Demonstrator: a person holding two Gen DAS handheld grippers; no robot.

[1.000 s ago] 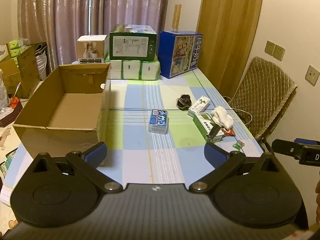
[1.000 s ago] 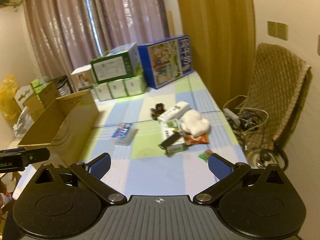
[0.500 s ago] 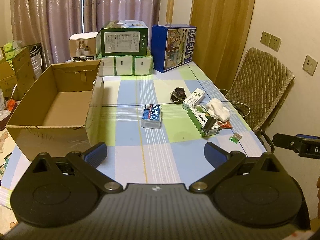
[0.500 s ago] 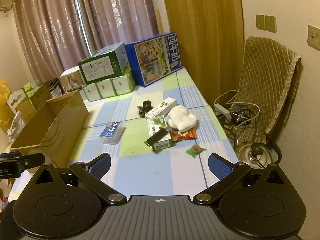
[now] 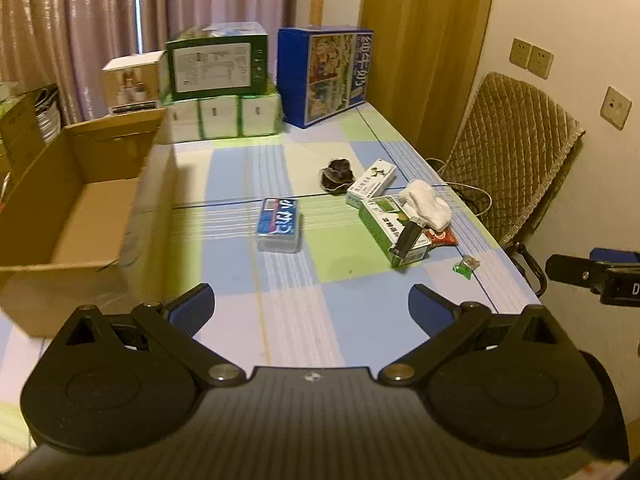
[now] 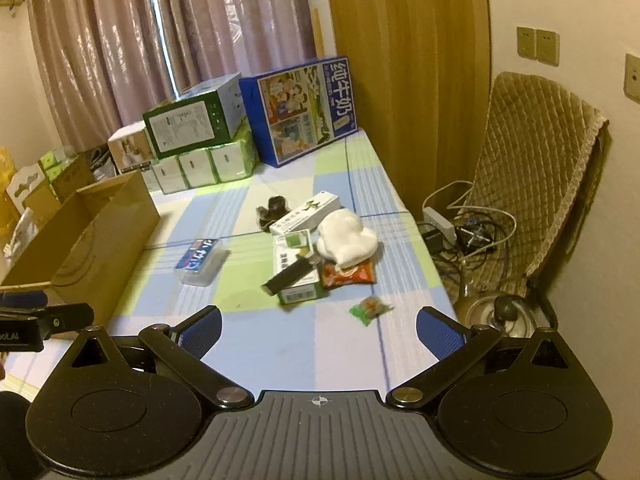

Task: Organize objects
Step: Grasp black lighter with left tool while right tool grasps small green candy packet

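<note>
Both claws, left (image 5: 311, 303) and right (image 6: 319, 326), spread wide, empty, above checked tabletop (image 5: 280, 320); cardboard box (image 5: 76, 208) at left.

A matt brown corrugated cardboard box (image 5: 76, 208) is seen on a smooth checked tablecloth (image 5: 288, 292). A clear glossy plastic case with a blue label (image 5: 279, 225) is noted, a soft white cloth bundle (image 6: 346, 237), a shiny red foil packet (image 6: 349, 273), and a quilted tan fabric chair cover (image 6: 536, 168).

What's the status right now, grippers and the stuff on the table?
Left gripper open, empty. Right gripper open, empty. Loose items clustered mid-table, black bar atop green box; cardboard box open. Nothing in the way.
</note>
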